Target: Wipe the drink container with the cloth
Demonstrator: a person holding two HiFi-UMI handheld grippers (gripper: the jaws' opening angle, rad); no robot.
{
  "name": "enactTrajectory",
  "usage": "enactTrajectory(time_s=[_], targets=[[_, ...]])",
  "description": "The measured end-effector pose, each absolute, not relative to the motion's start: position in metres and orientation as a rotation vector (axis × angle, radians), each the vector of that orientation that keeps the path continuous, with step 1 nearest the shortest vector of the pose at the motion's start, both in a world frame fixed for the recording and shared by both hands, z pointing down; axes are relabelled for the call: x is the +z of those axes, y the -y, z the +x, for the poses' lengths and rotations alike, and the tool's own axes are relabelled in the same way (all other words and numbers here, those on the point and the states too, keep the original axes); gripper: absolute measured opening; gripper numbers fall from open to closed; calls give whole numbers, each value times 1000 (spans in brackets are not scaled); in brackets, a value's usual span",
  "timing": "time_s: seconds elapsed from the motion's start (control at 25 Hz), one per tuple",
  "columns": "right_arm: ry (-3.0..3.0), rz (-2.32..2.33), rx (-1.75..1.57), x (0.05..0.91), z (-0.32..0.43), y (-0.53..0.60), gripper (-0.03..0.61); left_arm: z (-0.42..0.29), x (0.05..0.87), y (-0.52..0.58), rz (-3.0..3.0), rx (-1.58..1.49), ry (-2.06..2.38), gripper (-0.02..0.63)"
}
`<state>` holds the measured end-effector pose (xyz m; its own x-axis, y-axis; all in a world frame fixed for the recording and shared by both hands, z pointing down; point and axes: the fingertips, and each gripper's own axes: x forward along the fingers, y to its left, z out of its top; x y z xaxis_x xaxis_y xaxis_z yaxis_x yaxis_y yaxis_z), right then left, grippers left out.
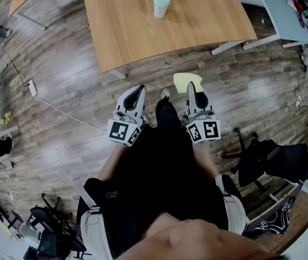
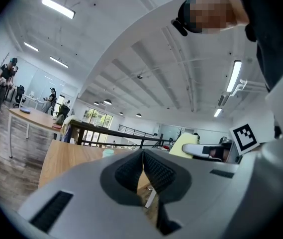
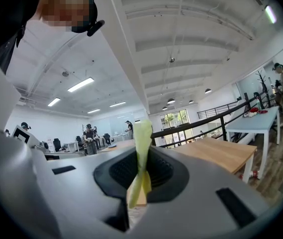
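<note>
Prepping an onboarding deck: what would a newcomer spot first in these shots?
The yellow cloth pinched in the right claw, mid-frame in the head view. Next, the pale green cup standing alone on the wooden table ahead. The left claw is shut with nothing in it.

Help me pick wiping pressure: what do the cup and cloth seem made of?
Cup: pale, with a mint lid and a matte look, likely plastic or paper, but too small to tell. Cloth: thin pale-yellow fabric, creased and limp where it is pinched.

Bright even light from ceiling strip lights (image 2: 57,7), soft shadows, fisheye-bent edges, dark corners
</note>
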<state>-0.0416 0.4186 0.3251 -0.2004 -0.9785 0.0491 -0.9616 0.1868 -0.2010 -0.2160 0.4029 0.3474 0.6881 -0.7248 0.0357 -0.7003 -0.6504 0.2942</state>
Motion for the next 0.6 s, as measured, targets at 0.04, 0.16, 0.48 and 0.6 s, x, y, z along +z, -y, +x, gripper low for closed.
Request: enactTrajectory(time_s=[0.04,0.16,0.48,0.6], targets=[[-2353,-1920,-291,327,-36,-411,44,-210,349,-395,2616,-114,1135,23],[-2373,-1893,-309,333,-18,-385,44,-191,352,-370,2607,-100,1155,25],[-2453,-1804,-309,328,27,-309,44,-147,358,-309,2544,-104,1217,25],[-2479,-1769,-320,329,41,-289,44,-129,359,-289,2546,-92,1235,25]])
